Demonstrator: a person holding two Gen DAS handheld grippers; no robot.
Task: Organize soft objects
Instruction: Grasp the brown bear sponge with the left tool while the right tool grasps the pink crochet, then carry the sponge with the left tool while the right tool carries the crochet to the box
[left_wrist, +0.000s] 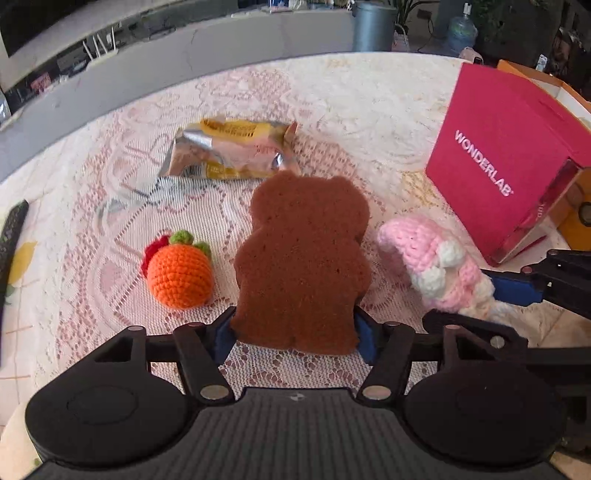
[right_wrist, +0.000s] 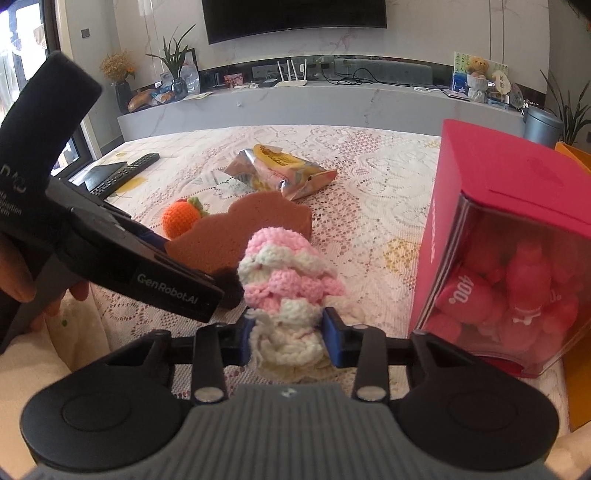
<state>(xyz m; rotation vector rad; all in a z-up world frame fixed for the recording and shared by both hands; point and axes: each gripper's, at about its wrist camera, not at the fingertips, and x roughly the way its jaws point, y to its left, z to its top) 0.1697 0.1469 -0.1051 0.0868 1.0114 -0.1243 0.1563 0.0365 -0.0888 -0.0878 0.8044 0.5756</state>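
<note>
My left gripper (left_wrist: 295, 338) is shut on a flat brown bear-shaped sponge (left_wrist: 303, 262), held upright just above the lace tablecloth; the sponge also shows in the right wrist view (right_wrist: 236, 236). My right gripper (right_wrist: 290, 341) is shut on a pink and white crocheted toy (right_wrist: 288, 284), which also shows in the left wrist view (left_wrist: 436, 266). An orange crocheted carrot-like toy (left_wrist: 181, 273) lies on the cloth left of the sponge. The left gripper's body (right_wrist: 122, 254) reaches in from the left, close to the pink toy.
A crinkled foil snack bag (left_wrist: 232, 151) lies behind the sponge. A pink WONDERLAB box (left_wrist: 506, 162) stands at the right, with an orange box (left_wrist: 576, 221) behind it. A remote control (right_wrist: 125, 173) lies at the far left. The lace tablecloth (left_wrist: 351, 96) covers the table.
</note>
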